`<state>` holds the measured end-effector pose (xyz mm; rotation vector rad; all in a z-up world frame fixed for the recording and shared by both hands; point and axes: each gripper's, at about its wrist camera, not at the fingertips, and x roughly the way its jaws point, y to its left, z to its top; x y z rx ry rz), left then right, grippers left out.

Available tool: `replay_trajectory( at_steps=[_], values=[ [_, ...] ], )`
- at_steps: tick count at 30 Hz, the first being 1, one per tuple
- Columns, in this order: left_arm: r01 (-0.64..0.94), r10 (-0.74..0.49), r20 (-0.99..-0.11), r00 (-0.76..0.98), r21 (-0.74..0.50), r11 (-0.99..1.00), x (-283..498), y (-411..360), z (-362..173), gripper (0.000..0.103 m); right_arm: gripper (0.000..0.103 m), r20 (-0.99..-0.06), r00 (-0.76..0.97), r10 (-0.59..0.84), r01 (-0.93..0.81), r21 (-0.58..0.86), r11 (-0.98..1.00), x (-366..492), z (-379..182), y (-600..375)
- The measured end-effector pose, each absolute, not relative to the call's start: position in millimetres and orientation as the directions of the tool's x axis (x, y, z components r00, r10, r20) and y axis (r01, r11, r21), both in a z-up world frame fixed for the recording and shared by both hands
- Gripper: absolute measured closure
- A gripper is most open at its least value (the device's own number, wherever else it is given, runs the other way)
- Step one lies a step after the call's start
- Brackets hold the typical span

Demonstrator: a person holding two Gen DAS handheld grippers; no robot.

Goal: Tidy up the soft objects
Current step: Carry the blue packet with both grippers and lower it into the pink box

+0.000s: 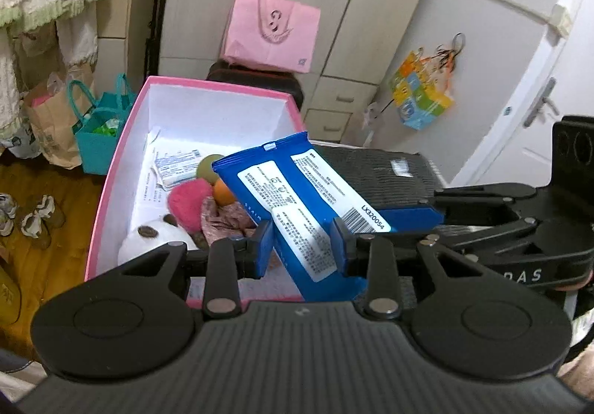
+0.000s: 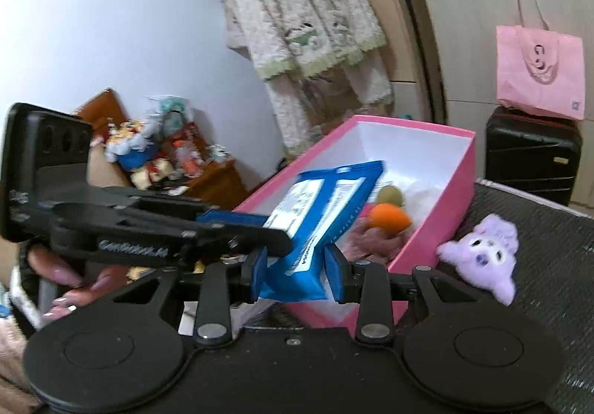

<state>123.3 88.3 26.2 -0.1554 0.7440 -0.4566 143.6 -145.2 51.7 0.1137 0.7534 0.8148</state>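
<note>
The blue pack was clamped by both the left gripper and right gripper above the pink box; one grip was best freed before lowering it flat.

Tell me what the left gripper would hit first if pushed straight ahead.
The left gripper already holds the blue packet; straight ahead, the packet would probably meet the plush toys in the pink box, though depth is unclear.

Over the near right corner of the pink box, the left gripper clamps the blue packet, its far end tilted above the pink plush, orange ball and white plush inside the box.
</note>
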Motion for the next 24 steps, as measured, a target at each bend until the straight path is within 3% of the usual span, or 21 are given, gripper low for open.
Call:
replay_trajectory(
  at_steps=[7,13,24],
  values=[
    [0.320,-0.431,-0.676,0.597,-0.292,0.901,158,90,-1,0.072,0.062,-0.630,0.431,0.646,-0.617,0.316,0.721,173,30,-127],
    [0.303,-0.291,-0.687,0.665,-0.108,0.947,158,84,-2,0.069,0.056,-0.664,0.477,0.576,-0.648,0.176,0.741,167,29,-115],
    [0.346,-0.283,-0.673,0.683,-0.043,0.937,115,81,26,0.052,0.055,-0.629,0.555,0.545,-0.629,0.112,0.769,129,60,-144]
  ],
)
